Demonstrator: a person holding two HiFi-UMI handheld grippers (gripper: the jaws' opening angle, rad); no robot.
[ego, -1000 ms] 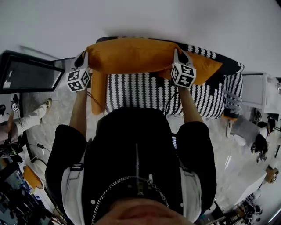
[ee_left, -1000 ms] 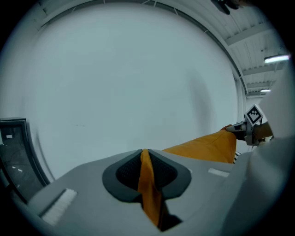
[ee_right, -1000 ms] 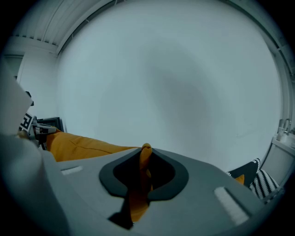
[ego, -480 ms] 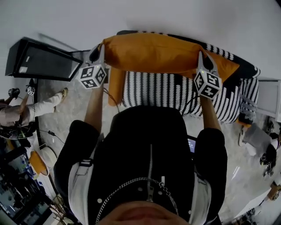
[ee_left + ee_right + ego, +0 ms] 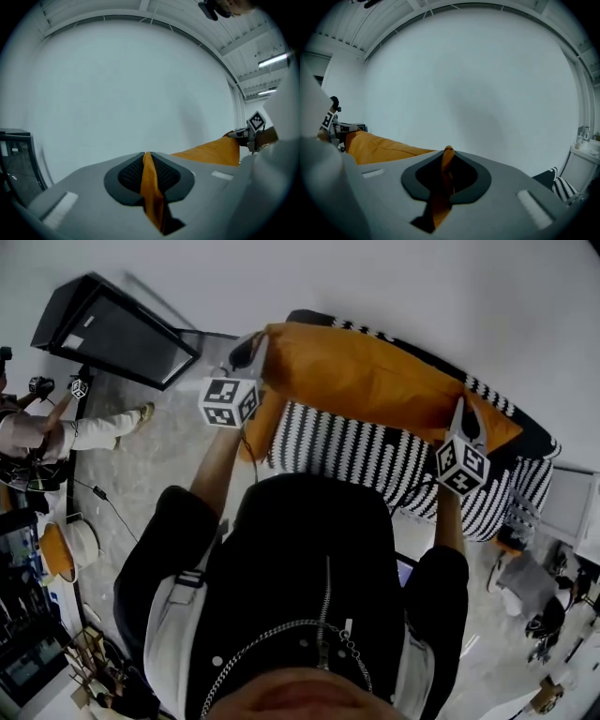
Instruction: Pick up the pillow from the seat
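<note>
A pale bare wall (image 5: 394, 287) fills the top of the head view, and a grey floor (image 5: 150, 474) runs down the left side. Against the wall stands the seat (image 5: 375, 451), a sofa in black-and-white stripes. The person wearing the camera stands at its front edge in a black jacket (image 5: 300, 587), both arms stretched forward.

The pillow (image 5: 366, 381), long and orange, is off the cushions. It is held up over the seat's back edge, stretched from the seat's left end almost to its right end, with one gripper at each of its ends. More orange cloth (image 5: 253, 427) hangs at the seat's left end below the pillow; what it belongs to cannot be told.

A black cabinet (image 5: 117, 334) stands on the floor near the seat's left end, against the wall.

The left gripper (image 5: 248, 348) has its jaws nearly together, pinching a fold of the pillow's orange cloth at the left end; its own view shows the cloth squeezed flat between the pads. The right gripper (image 5: 459, 418) is closed the same way on a fold at the pillow's right end.

Each gripper carries a marker cube: the left cube (image 5: 230, 401) and the right cube (image 5: 464, 468).
</note>
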